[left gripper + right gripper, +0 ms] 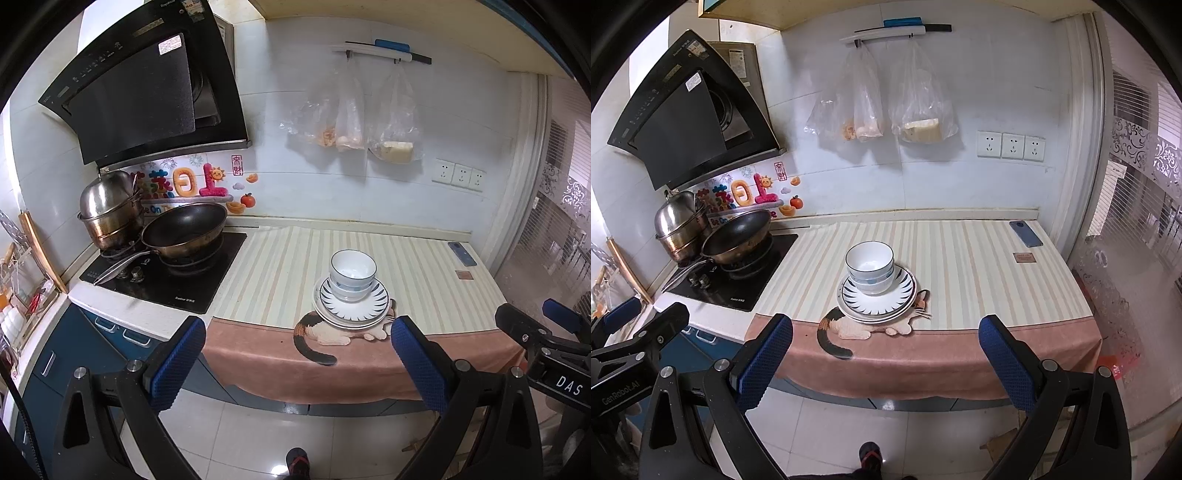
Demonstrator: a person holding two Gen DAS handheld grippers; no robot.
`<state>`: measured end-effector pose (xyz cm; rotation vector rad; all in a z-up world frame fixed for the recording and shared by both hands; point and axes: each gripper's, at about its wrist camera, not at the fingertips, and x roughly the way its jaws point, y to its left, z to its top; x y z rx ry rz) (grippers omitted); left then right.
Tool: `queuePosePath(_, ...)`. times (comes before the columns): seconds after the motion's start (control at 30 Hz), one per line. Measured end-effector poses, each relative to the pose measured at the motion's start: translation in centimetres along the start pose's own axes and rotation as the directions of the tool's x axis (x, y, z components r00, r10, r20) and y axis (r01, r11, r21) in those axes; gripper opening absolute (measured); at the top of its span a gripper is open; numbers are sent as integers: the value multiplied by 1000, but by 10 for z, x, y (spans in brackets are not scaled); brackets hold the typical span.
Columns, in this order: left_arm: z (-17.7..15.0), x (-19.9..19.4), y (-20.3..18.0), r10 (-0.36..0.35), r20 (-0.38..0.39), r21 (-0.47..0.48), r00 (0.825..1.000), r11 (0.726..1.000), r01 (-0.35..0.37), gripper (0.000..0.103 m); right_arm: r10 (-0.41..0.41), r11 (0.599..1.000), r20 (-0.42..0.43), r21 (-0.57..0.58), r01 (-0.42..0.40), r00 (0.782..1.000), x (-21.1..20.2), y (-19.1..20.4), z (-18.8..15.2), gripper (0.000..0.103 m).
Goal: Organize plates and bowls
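White bowls with dark rims (pixel 352 275) (pixel 870 267) are nested on a stack of plates (pixel 352 308) (pixel 877 301), the top plate with a blue ray pattern, near the front of the striped cloth on the counter (pixel 288 266) (pixel 960 266). My left gripper (pixel 297 358) is open and empty, held back over the floor in front of the counter. My right gripper (pixel 884 356) is open and empty too, also back from the counter edge. Each gripper shows at the side of the other's view (pixel 546 332) (pixel 639 328).
A black wok (pixel 184 230) (pixel 737 236) and stacked steel pots (pixel 109 210) (pixel 679 225) sit on the stove at the left under a range hood (pixel 147 92). A phone (pixel 461 253) (pixel 1025 233) lies at the counter's back right. Plastic bags (pixel 882 107) hang on the wall.
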<state>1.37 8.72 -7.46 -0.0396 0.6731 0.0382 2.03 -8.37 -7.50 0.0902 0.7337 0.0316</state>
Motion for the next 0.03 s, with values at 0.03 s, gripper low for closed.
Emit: queuePosePath(0.03, 0, 0, 0, 0, -2, -1, 1000, 1000, 0, 103, 2, 1000, 0, 0, -2, 1000, -1, 0, -1, 103)
